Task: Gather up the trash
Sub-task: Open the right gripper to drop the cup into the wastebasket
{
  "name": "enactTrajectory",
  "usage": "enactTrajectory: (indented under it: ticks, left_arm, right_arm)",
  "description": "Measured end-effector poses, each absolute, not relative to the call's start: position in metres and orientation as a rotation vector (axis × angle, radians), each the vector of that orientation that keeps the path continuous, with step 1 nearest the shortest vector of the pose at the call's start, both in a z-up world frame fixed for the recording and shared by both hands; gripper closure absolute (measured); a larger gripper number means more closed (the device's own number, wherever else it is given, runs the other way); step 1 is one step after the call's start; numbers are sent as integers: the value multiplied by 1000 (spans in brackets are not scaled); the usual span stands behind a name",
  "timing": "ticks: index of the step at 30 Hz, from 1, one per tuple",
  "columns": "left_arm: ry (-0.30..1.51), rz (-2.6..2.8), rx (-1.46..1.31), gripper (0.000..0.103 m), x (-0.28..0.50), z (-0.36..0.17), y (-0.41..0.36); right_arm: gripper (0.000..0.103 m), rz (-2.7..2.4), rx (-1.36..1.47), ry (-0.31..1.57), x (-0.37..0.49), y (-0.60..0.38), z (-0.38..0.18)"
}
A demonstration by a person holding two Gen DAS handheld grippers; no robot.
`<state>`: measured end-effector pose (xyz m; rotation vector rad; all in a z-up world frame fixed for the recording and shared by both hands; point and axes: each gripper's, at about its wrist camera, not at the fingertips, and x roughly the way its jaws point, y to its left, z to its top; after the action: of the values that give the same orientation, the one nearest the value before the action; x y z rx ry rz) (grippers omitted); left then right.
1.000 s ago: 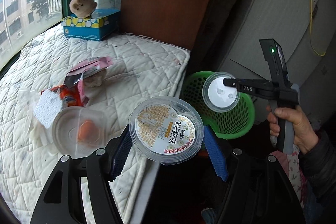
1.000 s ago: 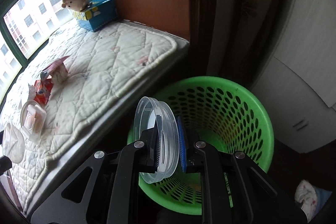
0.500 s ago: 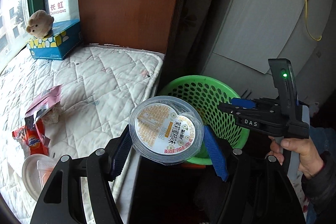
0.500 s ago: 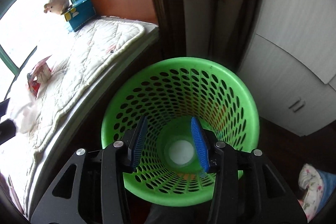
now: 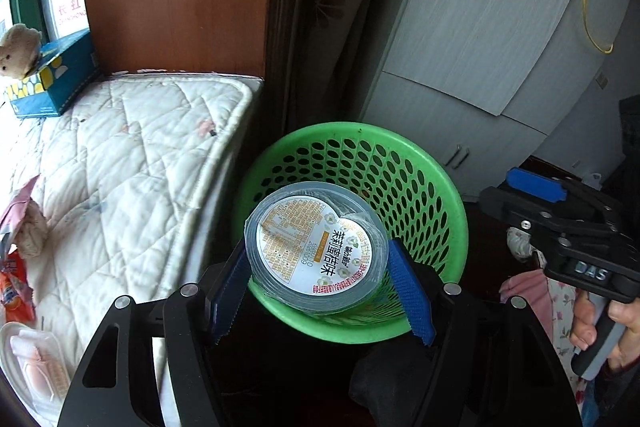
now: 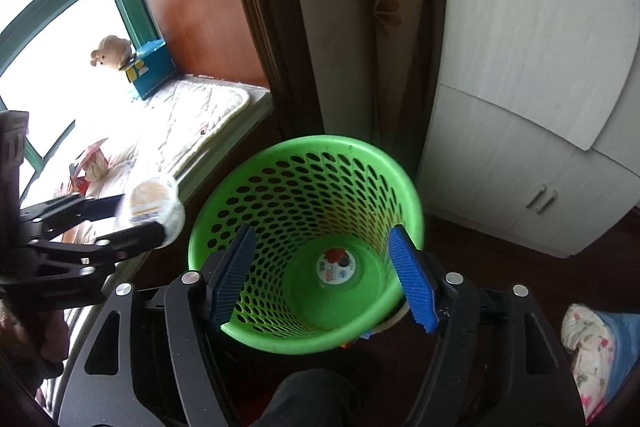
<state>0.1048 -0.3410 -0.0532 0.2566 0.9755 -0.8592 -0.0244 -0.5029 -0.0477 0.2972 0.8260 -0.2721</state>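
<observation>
Wardrobe (image 6: 520, 75): pale grey-white doors, two small handles low down, standing behind and to the right of the basket.

Mattress (image 5: 132, 163): white, quilted, on a window ledge to the left of the basket; a dark gap separates its edge from the basket.

Basket (image 6: 304, 151): bright green, round, perforated wall, on a dark floor. A round lid (image 6: 337, 265) with printed label lies flat on its bottom.

Tissue box (image 5: 52, 79): blue with yellow dots, at the far end of the mattress, a small plush bear (image 5: 16, 51) sitting on top.

Left gripper (image 5: 320, 291): black frame, blue ribbed pads. Jaws set wide and clamped on either side of a round plastic tub; held over the near part of the basket's mouth in its own view, and by the basket's left rim in the right wrist view.

Right gripper (image 6: 324, 275): same make. Jaws opening, nothing between them; the basket's interior shows through the gap.

Tub (image 5: 316, 251): clear plastic, shallow, white and orange printed label facing the camera, tilted.

Clear clamshell tray (image 5: 32, 359): on the mattress, lower left, something pale pink inside.

Wrappers (image 5: 16, 267): red-orange and pink packets with crumpled paper, at the mattress's left edge.
</observation>
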Motion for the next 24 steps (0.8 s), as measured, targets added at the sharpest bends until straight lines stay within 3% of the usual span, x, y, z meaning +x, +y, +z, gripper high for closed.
enactTrajectory:
  ticks: [4,7,14,24]
  left_arm:
    - [986,-869,252,33,104,-60,-352]
    - [991,-873,238,23,104,-63,-356]
    - [976,-862,227,23,98,-59,-345]
    - [904,-722,205,23,90,-31,-274]
  right_arm:
    - [32,-285,307,812,-35,-505,-45]
    - [31,-290,323,808,-41,-507,-46]
    - [31,-276,322,800,-49,-502,-42]
    - [22,-176,276,768,-38,-461,-31]
